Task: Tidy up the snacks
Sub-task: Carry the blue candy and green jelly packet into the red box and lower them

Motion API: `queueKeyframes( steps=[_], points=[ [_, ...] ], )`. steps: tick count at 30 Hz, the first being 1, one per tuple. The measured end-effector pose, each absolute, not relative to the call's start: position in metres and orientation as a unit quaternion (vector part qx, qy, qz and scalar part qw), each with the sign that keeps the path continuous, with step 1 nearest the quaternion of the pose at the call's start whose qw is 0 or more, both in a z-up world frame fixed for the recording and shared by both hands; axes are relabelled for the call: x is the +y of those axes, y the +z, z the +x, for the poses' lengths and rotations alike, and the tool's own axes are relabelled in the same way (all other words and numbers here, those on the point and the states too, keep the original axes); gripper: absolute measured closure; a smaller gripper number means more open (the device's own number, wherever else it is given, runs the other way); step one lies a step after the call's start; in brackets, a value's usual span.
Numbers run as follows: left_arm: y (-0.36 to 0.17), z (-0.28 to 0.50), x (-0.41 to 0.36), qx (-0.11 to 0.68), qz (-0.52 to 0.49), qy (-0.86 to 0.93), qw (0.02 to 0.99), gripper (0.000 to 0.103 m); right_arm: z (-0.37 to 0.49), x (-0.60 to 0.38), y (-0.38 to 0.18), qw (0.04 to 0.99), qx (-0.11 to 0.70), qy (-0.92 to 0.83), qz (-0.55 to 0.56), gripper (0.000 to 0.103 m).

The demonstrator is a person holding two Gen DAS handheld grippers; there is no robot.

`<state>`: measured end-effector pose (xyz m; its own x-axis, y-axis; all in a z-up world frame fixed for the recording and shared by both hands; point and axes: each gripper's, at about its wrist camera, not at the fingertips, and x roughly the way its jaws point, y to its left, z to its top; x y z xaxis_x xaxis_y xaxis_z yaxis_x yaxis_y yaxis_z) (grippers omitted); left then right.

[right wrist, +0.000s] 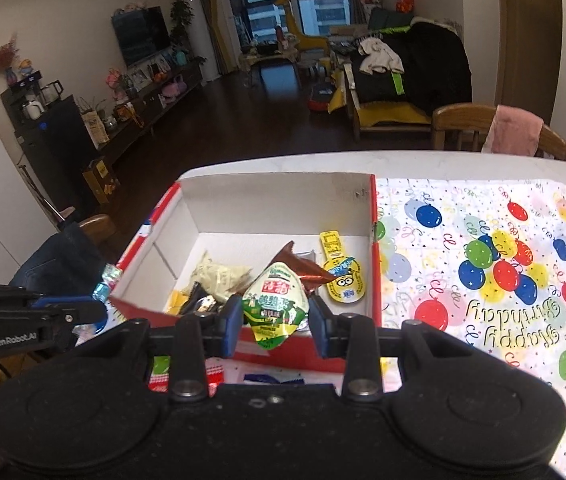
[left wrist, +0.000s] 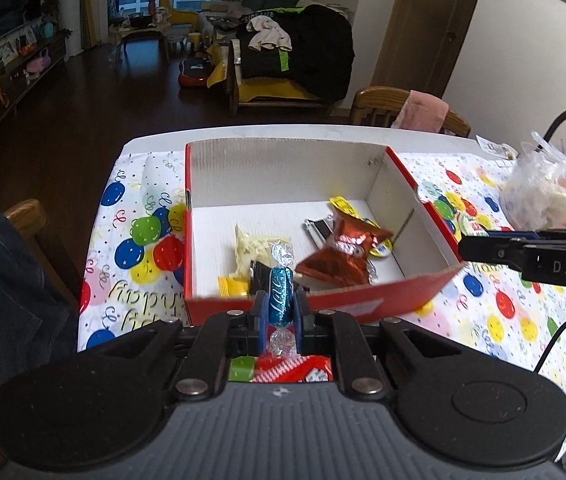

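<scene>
Both claws hold a snack at the near edge of the red box.

The left claw [left wrist: 281,304] is clamped on a blue twist-wrapped candy [left wrist: 281,294], held upright just over the near wall of the red box [left wrist: 363,300]. The right claw [right wrist: 275,318] grips a green-and-white jelly cup [right wrist: 275,304] at the same near wall. Inside the box lie a brown foil packet [left wrist: 343,256], a pale bag [left wrist: 253,246], a small yellow packet [left wrist: 233,286] and a yellow minion-lidded cup [right wrist: 343,276]. The box sits on a balloon-print cloth [right wrist: 483,280] covering the surface [left wrist: 283,132]; a clear plastic bag [left wrist: 547,192] rests farther right.
</scene>
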<state>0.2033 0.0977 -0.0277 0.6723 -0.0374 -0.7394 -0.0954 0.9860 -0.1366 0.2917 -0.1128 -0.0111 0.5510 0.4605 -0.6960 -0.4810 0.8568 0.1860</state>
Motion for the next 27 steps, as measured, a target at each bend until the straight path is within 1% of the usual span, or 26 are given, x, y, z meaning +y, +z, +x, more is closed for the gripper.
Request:
queueKeyframes(
  steps=[9,17,27],
  points=[
    [-0.040,0.248,0.106,0.425,-0.073,0.036,0.901,0.091,0.338,-0.106,-0.038,0.861,0.446,0.244,-0.004,0.069],
    [-0.057,0.280,0.106,0.448,-0.056,0.044,0.891,0.091,0.358,-0.087,-0.058,0.850,0.466,0.240,-0.053,0.069],
    [-0.077,0.293,0.101,0.477,-0.053,0.041,0.876,0.091,0.372,-0.066,-0.083,0.829,0.495,0.241,-0.098,0.069]
  ],
)
